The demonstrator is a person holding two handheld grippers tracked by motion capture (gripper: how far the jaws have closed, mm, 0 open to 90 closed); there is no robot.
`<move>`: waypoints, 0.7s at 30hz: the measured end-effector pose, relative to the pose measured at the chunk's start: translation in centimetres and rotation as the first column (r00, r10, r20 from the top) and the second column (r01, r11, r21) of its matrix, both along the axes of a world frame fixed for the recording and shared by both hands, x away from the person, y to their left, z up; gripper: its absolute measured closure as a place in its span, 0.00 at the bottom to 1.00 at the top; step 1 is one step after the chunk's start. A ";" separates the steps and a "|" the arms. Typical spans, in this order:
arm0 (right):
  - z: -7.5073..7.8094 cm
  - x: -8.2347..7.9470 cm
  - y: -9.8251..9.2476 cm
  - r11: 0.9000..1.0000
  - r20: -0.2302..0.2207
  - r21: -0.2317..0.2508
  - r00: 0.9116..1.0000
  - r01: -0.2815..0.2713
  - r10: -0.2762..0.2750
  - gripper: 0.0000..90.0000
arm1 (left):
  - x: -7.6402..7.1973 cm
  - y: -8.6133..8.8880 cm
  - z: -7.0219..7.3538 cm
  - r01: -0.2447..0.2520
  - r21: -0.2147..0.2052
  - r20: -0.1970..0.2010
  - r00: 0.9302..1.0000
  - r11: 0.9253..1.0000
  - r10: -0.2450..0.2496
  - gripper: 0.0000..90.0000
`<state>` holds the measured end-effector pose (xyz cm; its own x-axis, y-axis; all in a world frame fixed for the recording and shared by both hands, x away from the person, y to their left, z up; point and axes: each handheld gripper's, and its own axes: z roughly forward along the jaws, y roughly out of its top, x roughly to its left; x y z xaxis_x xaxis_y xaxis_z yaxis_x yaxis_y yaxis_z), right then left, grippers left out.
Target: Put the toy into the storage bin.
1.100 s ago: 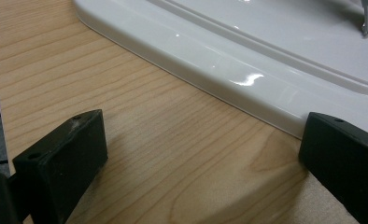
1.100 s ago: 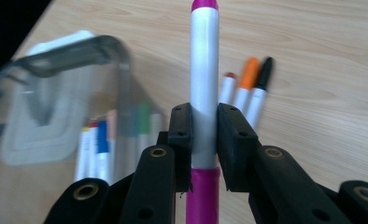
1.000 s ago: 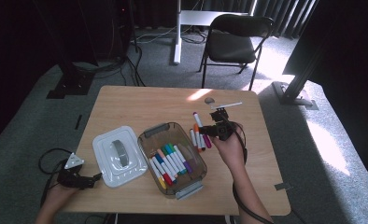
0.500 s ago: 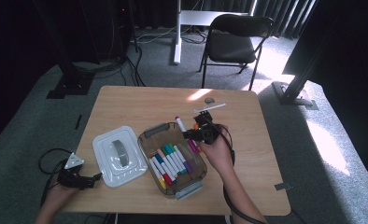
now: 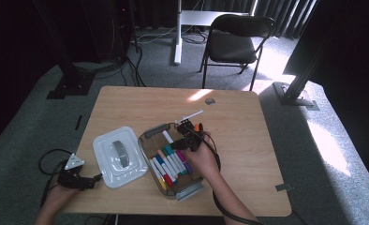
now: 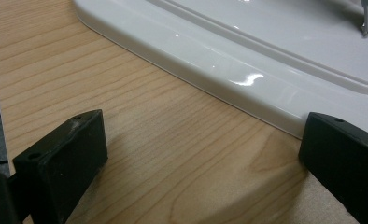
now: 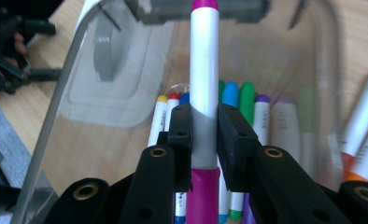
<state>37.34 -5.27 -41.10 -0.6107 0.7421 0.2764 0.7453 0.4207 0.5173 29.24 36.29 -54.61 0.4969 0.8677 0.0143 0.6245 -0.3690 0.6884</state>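
My right gripper (image 5: 181, 140) is shut on a white marker with magenta ends (image 5: 168, 137) and holds it over the clear plastic bin (image 5: 143, 146). In the right gripper view the marker (image 7: 204, 70) stands between the pads, pointing into the bin (image 7: 70, 93). Several coloured markers (image 7: 231, 95) lie on the bin's floor. My left gripper (image 5: 90, 181) rests open at the table's front left corner. Its jaws (image 6: 201, 154) stand wide apart on the wood, just short of the white lid (image 6: 247, 56).
The white lid (image 5: 119, 157) lies flat left of the bin. A few loose markers (image 5: 199, 126) lie on the table right of the bin, seen with orange ends (image 7: 364, 126). A black chair (image 5: 234, 42) stands beyond the table's far edge.
My right gripper has carried the marker leftward and slightly down, from the loose markers beside the bin to over the bin. The left gripper has stayed put.
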 end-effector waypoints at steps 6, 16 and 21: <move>-1.1 -0.2 1.6 0.999 -0.022 -0.039 0.999 -0.030 0.029 0.85 | 0.0 0.0 0.0 -0.001 -0.002 0.001 1.000 1.000 0.001 0.02; -3.1 0.0 4.0 0.991 -0.077 -0.105 0.994 -0.084 0.076 0.85 | 0.0 0.0 0.0 0.002 0.002 -0.001 1.000 1.000 -0.002 0.02; -3.9 0.2 4.7 0.983 -0.119 -0.138 0.988 -0.118 0.102 0.85 | 0.0 0.0 0.0 0.001 0.002 0.000 1.000 1.000 -0.001 0.02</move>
